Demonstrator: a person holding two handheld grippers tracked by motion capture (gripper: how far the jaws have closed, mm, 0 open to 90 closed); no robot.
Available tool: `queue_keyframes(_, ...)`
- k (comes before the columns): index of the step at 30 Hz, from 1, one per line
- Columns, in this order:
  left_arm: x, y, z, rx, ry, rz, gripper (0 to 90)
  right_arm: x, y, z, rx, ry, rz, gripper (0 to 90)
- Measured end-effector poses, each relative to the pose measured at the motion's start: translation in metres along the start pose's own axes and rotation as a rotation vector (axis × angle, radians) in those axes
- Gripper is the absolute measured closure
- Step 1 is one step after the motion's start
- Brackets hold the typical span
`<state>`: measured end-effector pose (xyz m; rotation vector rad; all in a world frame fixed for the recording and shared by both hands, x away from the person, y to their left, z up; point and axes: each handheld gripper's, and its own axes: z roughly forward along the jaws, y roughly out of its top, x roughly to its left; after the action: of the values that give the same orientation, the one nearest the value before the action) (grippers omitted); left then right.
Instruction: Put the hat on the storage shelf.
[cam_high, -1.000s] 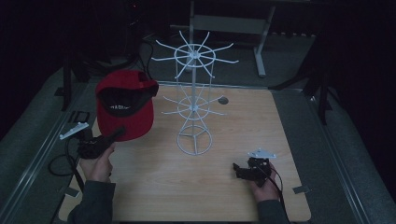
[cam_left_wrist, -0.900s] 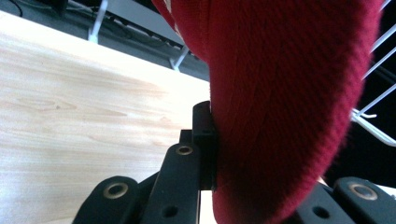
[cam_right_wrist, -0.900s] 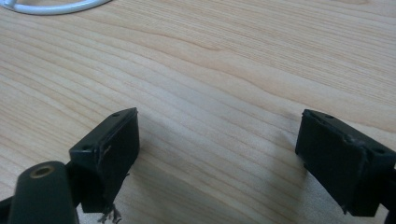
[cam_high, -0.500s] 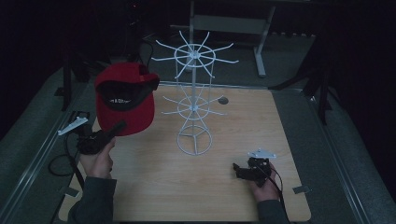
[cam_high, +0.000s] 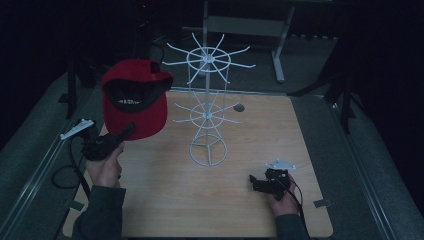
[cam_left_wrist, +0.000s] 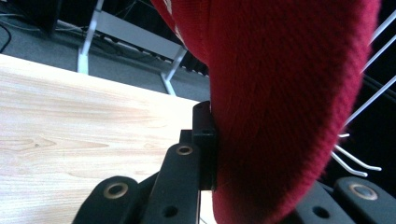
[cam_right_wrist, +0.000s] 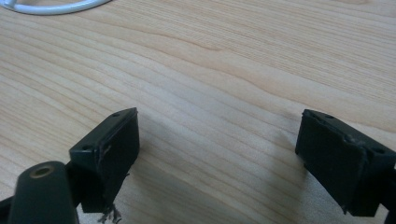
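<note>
A red cap (cam_high: 134, 102) with a black underside to its peak hangs in the air at the table's left, lifted off the wood. My left gripper (cam_high: 125, 134) is shut on the cap's lower edge; in the left gripper view the red fabric (cam_left_wrist: 285, 93) is pinched between the black jaws. A white wire display rack (cam_high: 207, 112) with two tiers of radiating hooks stands upright mid-table, to the right of the cap. My right gripper (cam_high: 257, 182) rests low over the wood near the front right, open, with bare tabletop (cam_right_wrist: 219, 93) between its jaws.
The wooden table (cam_high: 250, 210) has a small dark round disc (cam_high: 239, 107) behind the rack. The rack's ring base (cam_right_wrist: 46, 5) lies just beyond the right gripper. Grey metal stand legs (cam_high: 277, 55) rise behind the table. Cables trail off the left edge.
The left gripper has raised the red cap higher and slightly toward the rack. The right gripper has stayed put.
</note>
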<state>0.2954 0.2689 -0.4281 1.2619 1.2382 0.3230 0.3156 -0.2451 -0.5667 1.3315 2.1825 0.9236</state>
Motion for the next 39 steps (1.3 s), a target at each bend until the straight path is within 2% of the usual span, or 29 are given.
queue_keyframes(39, -0.018, 0.026, 0.002, -0.049, -0.028, 0.039, 84.9, 0.000, 0.000, 0.000, 0.000, 0.000, -0.002, 13.4)
